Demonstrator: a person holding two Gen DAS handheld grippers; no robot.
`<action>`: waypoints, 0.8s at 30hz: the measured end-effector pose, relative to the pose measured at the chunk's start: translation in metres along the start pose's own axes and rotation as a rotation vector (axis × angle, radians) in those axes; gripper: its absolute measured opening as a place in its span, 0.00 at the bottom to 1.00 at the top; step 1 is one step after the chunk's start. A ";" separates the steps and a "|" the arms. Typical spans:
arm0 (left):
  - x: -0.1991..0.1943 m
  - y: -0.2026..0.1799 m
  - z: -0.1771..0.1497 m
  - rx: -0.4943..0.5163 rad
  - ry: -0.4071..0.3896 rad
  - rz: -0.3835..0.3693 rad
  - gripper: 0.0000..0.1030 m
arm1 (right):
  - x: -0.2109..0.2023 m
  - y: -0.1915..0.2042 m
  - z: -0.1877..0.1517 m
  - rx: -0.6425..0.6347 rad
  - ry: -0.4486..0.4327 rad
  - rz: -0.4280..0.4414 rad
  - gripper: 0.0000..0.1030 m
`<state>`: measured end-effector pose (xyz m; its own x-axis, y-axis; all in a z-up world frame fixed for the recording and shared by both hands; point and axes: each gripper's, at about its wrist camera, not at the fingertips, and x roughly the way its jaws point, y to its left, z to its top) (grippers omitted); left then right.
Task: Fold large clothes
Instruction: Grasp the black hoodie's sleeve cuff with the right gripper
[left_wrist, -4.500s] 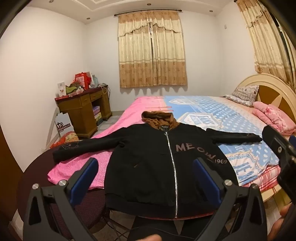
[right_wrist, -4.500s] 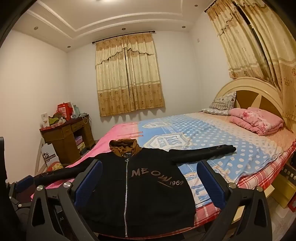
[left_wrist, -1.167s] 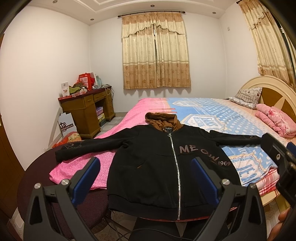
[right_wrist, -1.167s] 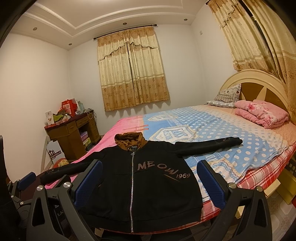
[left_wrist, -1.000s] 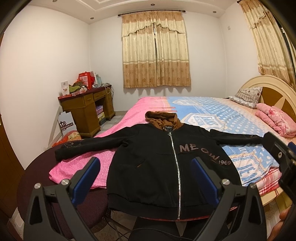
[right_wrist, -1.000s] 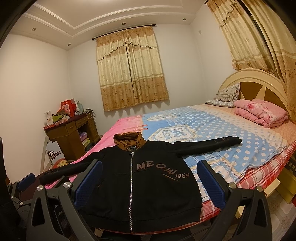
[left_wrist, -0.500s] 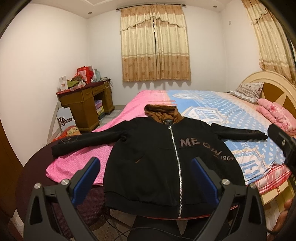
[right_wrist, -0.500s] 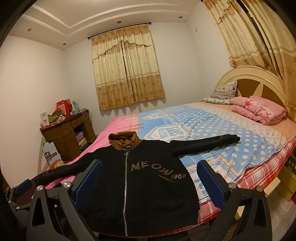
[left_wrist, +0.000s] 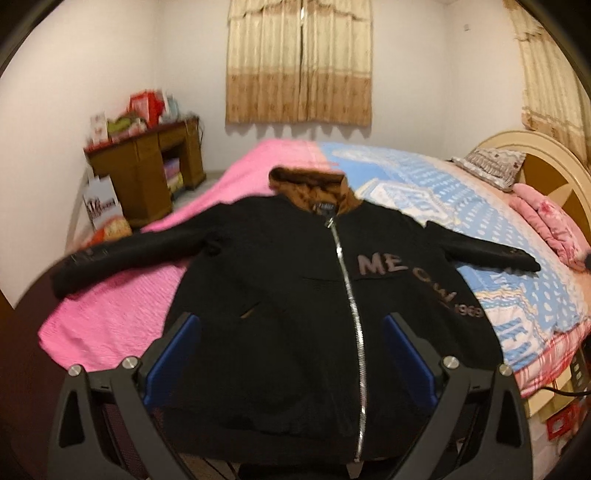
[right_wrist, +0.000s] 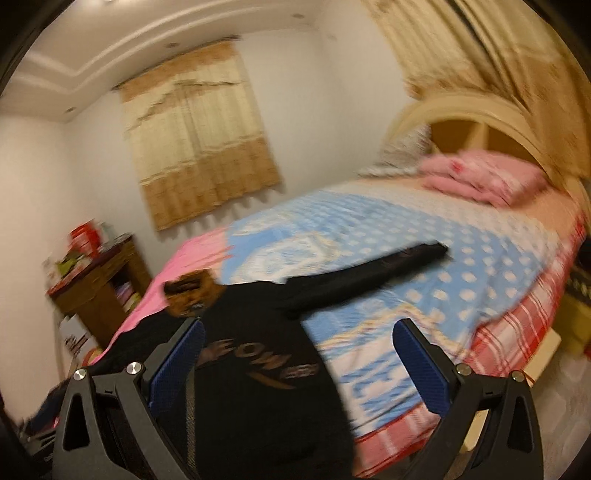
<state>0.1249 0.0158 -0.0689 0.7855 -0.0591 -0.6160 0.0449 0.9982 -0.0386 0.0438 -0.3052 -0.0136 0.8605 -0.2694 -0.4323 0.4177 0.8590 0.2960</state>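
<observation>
Showed a black zip-up jacket (left_wrist: 288, 295) laid front-up and flat across the near edge of the bed (left_wrist: 424, 177), its hem overhanging that edge toward the cameras. Ran lengthwise from hem to brown hood (left_wrist: 306, 184), the hood pointing at the far edge; stretched one sleeve (left_wrist: 122, 254) toward the near left corner and the other sleeve (right_wrist: 369, 277) toward the headboard side. Found the left gripper (left_wrist: 291, 325) spread wide and empty above the hem, with the zip (left_wrist: 347, 280) between its fingers, touching nothing. Found the right gripper (right_wrist: 299, 332) likewise spread and empty, in a blurred view, aimed near the headboard-side sleeve. Judged folding not yet begun. Best done by pinching each sleeve near the cuff rather than mid-arm, lifting only slightly, and laying it straight across the chest, so as to keep the body flat and the hem from sliding off the edge.
</observation>
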 end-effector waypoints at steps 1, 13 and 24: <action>0.008 0.002 0.002 -0.007 0.009 -0.002 0.98 | 0.014 -0.018 0.004 0.035 0.026 -0.032 0.99; 0.114 0.021 0.047 -0.032 0.075 0.050 0.98 | 0.134 -0.190 0.052 0.453 0.155 -0.081 0.53; 0.180 0.026 0.035 -0.057 0.115 0.117 0.98 | 0.302 -0.291 0.103 0.697 0.202 -0.033 0.53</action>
<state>0.2894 0.0310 -0.1531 0.7075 0.0543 -0.7046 -0.0804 0.9968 -0.0039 0.2125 -0.6816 -0.1427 0.8019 -0.1468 -0.5791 0.5890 0.3567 0.7251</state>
